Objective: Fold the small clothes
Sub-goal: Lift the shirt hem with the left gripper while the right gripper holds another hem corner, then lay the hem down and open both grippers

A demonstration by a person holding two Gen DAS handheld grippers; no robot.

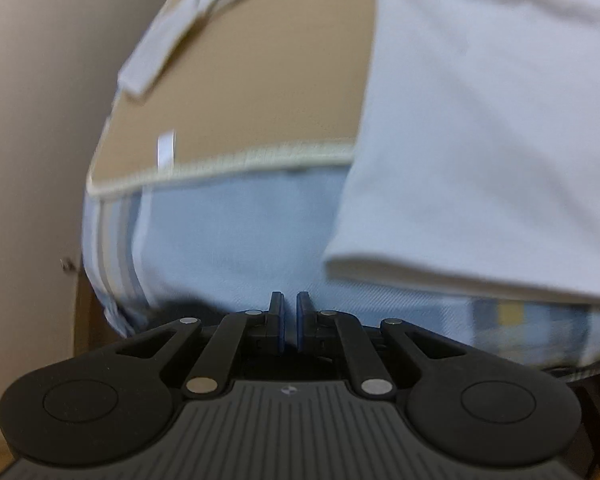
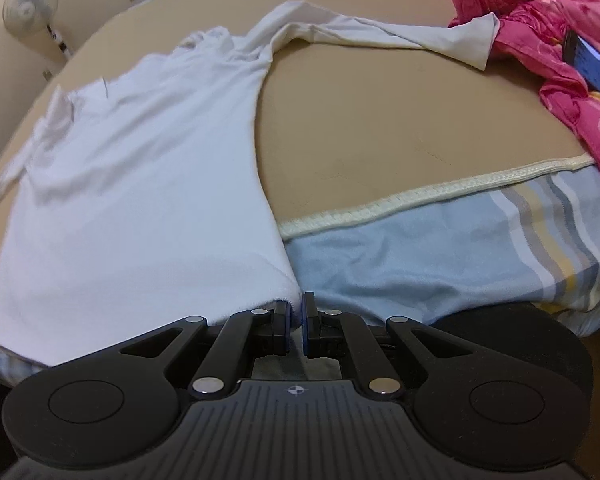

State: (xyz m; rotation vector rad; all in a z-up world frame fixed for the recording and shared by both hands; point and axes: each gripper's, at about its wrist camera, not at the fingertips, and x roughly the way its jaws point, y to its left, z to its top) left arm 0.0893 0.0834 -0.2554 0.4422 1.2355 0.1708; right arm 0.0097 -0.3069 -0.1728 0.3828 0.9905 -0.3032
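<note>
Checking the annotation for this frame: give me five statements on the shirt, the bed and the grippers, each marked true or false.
1. The white shirt lies spread on a tan mat. True.
2. The right gripper is wide open. False: its jaws are shut, at the shirt's hem corner.
3. A pink quilt lies past the shirt's sleeve. True.
4. The sheet under the mat is plain red. False: it is light blue with stripes.
5. The left gripper is shut. True.
</note>
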